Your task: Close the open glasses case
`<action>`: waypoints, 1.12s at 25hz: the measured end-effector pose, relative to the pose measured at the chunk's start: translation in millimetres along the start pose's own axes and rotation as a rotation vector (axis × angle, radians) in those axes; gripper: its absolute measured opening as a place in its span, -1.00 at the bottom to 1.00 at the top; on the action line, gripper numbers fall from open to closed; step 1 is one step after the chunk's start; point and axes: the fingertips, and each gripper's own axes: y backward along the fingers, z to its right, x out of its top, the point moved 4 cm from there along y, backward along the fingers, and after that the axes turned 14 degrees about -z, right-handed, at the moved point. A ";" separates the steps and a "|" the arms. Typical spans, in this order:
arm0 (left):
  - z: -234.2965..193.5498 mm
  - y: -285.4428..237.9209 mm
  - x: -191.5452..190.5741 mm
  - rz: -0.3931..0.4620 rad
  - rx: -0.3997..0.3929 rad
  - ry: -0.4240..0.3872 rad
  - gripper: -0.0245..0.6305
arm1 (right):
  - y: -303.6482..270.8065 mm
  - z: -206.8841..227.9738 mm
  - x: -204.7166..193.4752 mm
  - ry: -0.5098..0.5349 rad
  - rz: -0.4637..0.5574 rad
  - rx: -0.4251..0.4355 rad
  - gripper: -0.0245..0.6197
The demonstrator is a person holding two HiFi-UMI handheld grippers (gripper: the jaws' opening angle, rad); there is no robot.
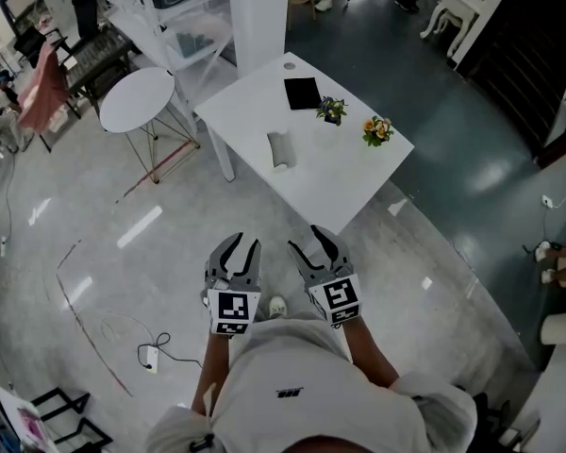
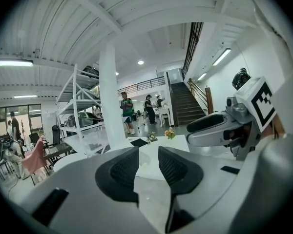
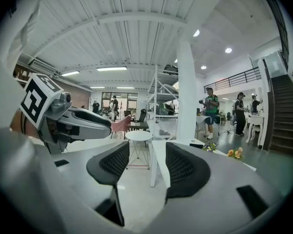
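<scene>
- Both spread-jawed and empty: left gripper (image 1: 242,245) and right gripper (image 1: 309,243), held low since the table (image 1: 358,177) isn't in reach yet.
- Untouched case (image 1: 279,149) lies by its near left edge, well apart from them.

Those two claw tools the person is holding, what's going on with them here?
A person stands on the floor a little way from the white table, with a left gripper and a right gripper held out in front. Both have their jaws apart and hold nothing. The grey glasses case lies on the table out of their reach, near a black pad and two small flower pots. Closing the case has not begun.
</scene>
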 end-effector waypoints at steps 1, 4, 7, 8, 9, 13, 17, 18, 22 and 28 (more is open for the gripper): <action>-0.9 -2.8 1.0 0.000 0.002 0.000 -0.50 | -2.7 3.2 -0.6 0.006 0.000 -0.001 -0.20; -4.9 -10.8 5.2 0.001 0.006 0.003 -0.50 | -9.8 10.9 2.5 0.009 0.002 -0.001 -0.20; -11.1 -19.8 9.3 0.004 0.010 0.006 -0.50 | -17.9 17.5 6.7 0.009 0.004 0.000 -0.20; -13.3 -22.9 10.5 0.006 0.011 0.006 -0.50 | -20.9 19.8 7.9 0.009 0.005 -0.002 -0.20; -15.4 -26.0 11.7 0.008 0.011 0.007 -0.50 | -23.8 22.0 9.1 0.008 0.006 -0.004 -0.20; -23.8 -39.9 15.5 0.016 0.010 0.006 -0.50 | -37.0 30.4 12.6 -0.004 0.007 -0.016 -0.21; -35.2 -58.0 21.6 0.020 0.002 0.003 -0.50 | -55.2 39.0 17.3 -0.014 0.000 -0.022 -0.21; -38.8 -62.2 24.2 0.020 0.000 0.001 -0.50 | -59.9 41.3 19.9 -0.015 -0.002 -0.023 -0.21; -57.2 -79.3 30.5 0.019 -0.003 -0.001 -0.50 | -81.2 50.2 30.7 -0.018 -0.005 -0.027 -0.21; -85.2 -111.4 37.0 0.011 -0.026 -0.004 -0.50 | -118.3 66.7 42.1 -0.046 -0.017 -0.047 -0.21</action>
